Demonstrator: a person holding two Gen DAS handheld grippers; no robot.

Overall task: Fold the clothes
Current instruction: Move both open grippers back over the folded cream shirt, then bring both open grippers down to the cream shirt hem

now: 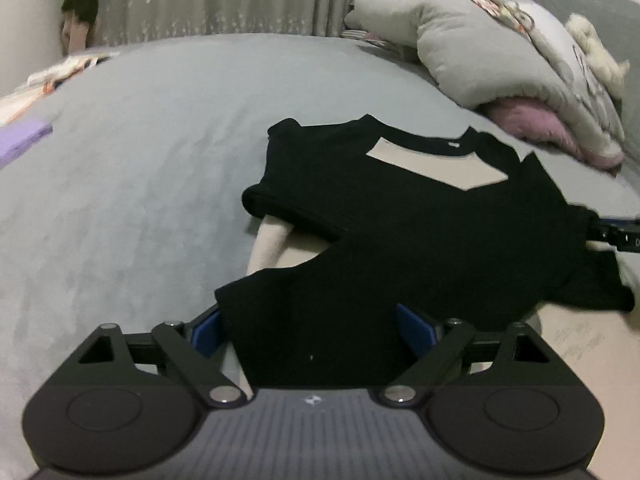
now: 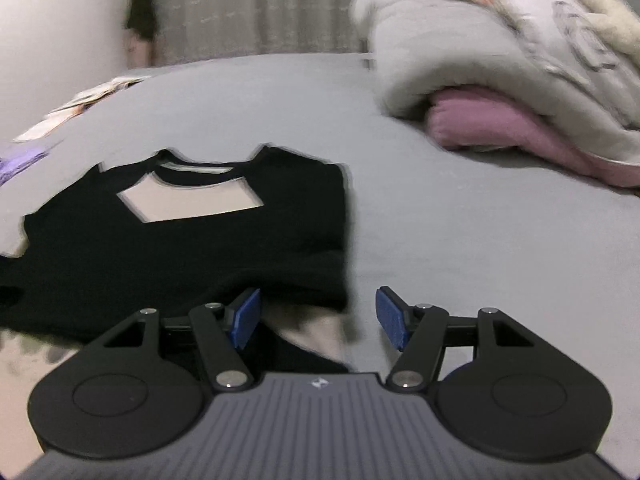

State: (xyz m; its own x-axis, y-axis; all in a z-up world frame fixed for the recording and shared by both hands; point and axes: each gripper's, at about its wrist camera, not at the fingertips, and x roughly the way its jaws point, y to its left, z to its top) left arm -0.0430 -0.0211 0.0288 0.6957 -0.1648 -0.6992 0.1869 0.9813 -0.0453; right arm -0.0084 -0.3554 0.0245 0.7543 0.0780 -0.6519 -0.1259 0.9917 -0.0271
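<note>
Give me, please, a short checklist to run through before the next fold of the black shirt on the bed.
1. Left gripper jaws apart: ok, they stand wide, with black shirt cloth lying between them.
2. Left pads free of the cloth: cannot tell, the fabric hides their inner faces.
3. Right gripper open and empty: ok.
4. Shirt flat on the grey bed: not ok, its near edge is bunched and a cream sleeve pokes out.
5. Room beside the shirt: ok, the bedding pile sits well back.
</note>
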